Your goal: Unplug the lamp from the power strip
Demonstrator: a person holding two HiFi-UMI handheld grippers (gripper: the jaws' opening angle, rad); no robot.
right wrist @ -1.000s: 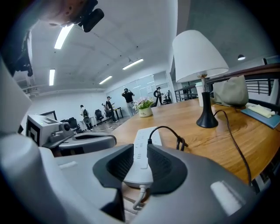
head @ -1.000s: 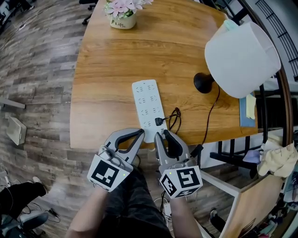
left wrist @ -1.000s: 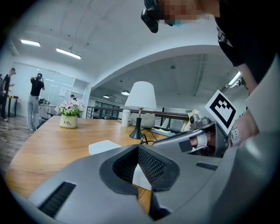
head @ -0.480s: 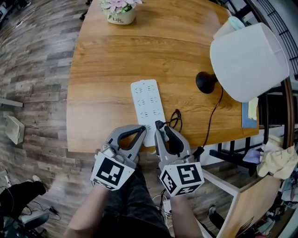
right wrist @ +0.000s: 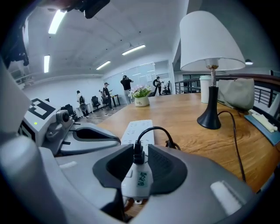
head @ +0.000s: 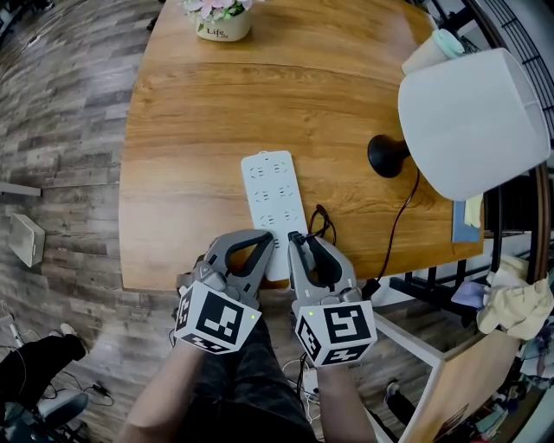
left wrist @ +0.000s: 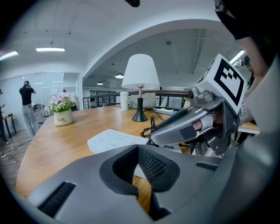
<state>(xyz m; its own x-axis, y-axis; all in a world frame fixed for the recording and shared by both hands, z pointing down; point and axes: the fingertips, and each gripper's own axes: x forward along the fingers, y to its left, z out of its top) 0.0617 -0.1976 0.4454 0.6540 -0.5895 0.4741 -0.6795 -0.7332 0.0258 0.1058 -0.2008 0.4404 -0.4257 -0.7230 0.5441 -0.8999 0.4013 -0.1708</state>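
Observation:
The white power strip (head: 268,195) lies flat on the wooden table (head: 190,130), near its front edge. The lamp has a white shade (head: 472,121) and a black base (head: 387,156), and stands at the right. Its black cable (head: 398,216) loops back to a white plug (right wrist: 139,179). My right gripper (head: 297,238) is shut on that plug, holding it just short of the strip's (right wrist: 139,129) near end, with wood showing beneath it. My left gripper (head: 268,238) sits beside it at the strip's near end, jaws together and empty.
A white pot of pink flowers (head: 216,22) stands at the table's far edge. A pale cup (head: 433,48) sits behind the lamp. A chair with crumpled cloth (head: 515,307) stands off the table's right side. People stand far off (left wrist: 27,109).
Both grippers have edged back toward the table's near edge relative to the strip. The right one keeps its hold on the plug, and the cable loop follows it.

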